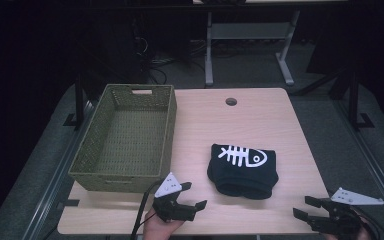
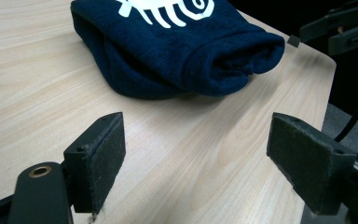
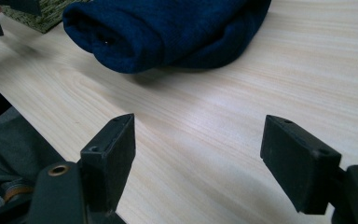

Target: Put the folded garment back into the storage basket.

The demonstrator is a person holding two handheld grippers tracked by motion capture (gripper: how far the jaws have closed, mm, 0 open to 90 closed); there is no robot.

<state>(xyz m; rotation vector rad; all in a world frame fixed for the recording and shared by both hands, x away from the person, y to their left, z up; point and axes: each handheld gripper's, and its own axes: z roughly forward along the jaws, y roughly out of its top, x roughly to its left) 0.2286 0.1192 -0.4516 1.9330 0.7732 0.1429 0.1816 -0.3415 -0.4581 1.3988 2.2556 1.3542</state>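
A folded navy garment (image 1: pixel 243 170) with a white fish-skeleton print lies on the wooden table (image 1: pixel 260 115), right of centre. My left gripper (image 1: pixel 194 195) hovers open near the front edge, just left of the garment. In the left gripper view its jaws (image 2: pixel 196 154) stand wide apart with bare wood between them, and the garment's rolled edge (image 2: pixel 177 51) lies ahead. At the front right corner my right gripper (image 1: pixel 303 206) is open too, pointing left toward the garment. The right gripper view shows that gripper (image 3: pixel 198 154) empty, with the garment (image 3: pixel 168 28) ahead.
A green woven basket (image 1: pixel 122 135) with nothing in it stands on the table's left half; its corner (image 3: pixel 42 14) appears in the right gripper view. A cable hole (image 1: pixel 231 101) sits near the far edge. Beyond the table are a dark floor and desk legs (image 1: pixel 209 50).
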